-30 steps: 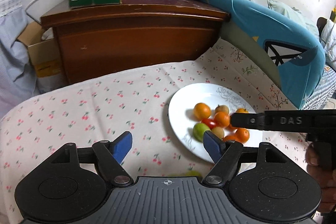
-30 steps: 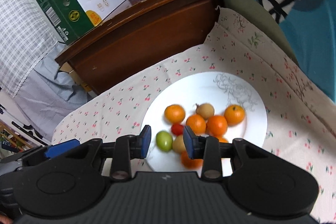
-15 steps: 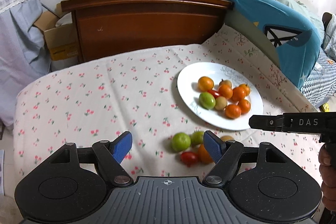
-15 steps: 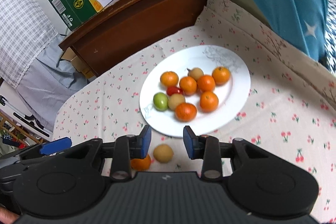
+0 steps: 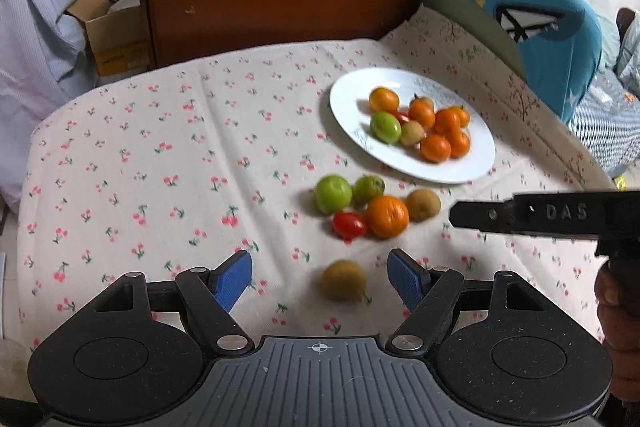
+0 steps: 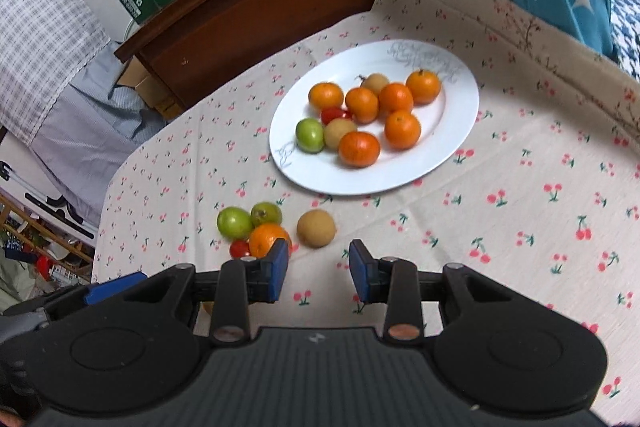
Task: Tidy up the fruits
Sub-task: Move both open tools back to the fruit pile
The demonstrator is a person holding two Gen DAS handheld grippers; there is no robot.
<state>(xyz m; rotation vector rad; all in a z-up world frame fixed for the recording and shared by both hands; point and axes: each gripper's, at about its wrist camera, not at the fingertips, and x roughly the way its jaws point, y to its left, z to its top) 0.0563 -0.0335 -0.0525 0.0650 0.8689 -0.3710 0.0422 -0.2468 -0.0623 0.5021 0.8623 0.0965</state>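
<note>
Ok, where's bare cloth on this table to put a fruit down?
Free: the wide cloth left of the plate, and the stretch right of it in the right wrist view. Crowded: the plate's middle, and the loose fruit cluster just below its rim.

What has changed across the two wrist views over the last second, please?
Both grippers drew back from the plate, bringing the loose fruit on the cloth into view. Nothing was gripped or released: left gripper and right gripper stayed open and empty; the fruit did not shift.

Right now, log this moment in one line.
left claw: open, empty | right claw: open, empty | white plate: fruit piled | tablecloth: six loose fruits
</note>
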